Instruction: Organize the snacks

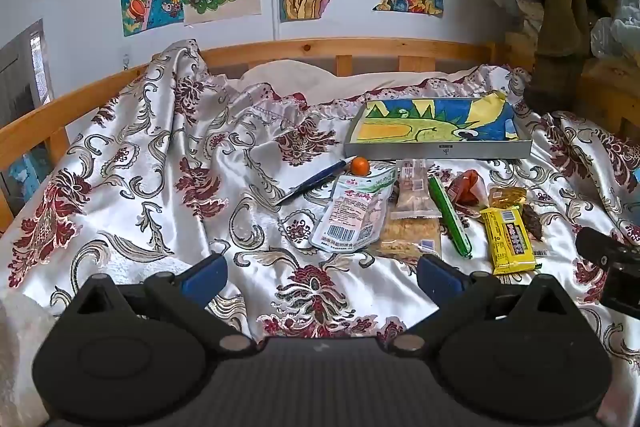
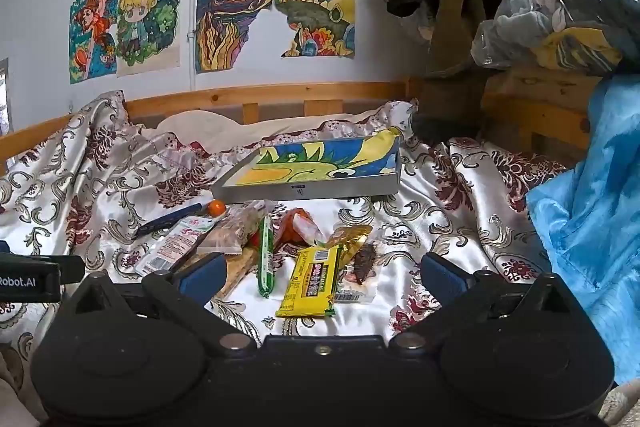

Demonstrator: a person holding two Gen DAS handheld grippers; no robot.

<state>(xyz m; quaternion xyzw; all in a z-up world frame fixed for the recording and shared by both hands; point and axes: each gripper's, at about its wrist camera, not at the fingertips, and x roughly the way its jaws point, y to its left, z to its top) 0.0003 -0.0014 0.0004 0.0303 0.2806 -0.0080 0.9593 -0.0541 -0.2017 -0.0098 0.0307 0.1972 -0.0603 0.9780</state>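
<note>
My left gripper (image 1: 320,273) and right gripper (image 2: 320,273) both hang with jaws wide apart, holding nothing. In the right view the snacks (image 2: 308,277) lie on the bedspread (image 2: 460,187) at 12 o'clock between my fingers; the tray (image 2: 312,189) sits beyond, also 12 o'clock.

Snacks lay in a loose cluster on the bedspread, just in front of a shallow gray box (image 1: 438,149) lined w/ a drawing, box empty of snacks. From left: small orange ball (image 1: 359,165) by the box; white pouch (image 1: 352,213), barcode end nearest, flat; clear cracker pack (image 1: 414,195) overlapping another; green stick (image 1: 450,217) lying lengthwise; red wrapper (image 1: 464,189), crumpled; yellow bar (image 1: 508,241), flat; gold packet (image 1: 506,195) behind it; dark brown piece (image 1: 532,221) at right.
</note>
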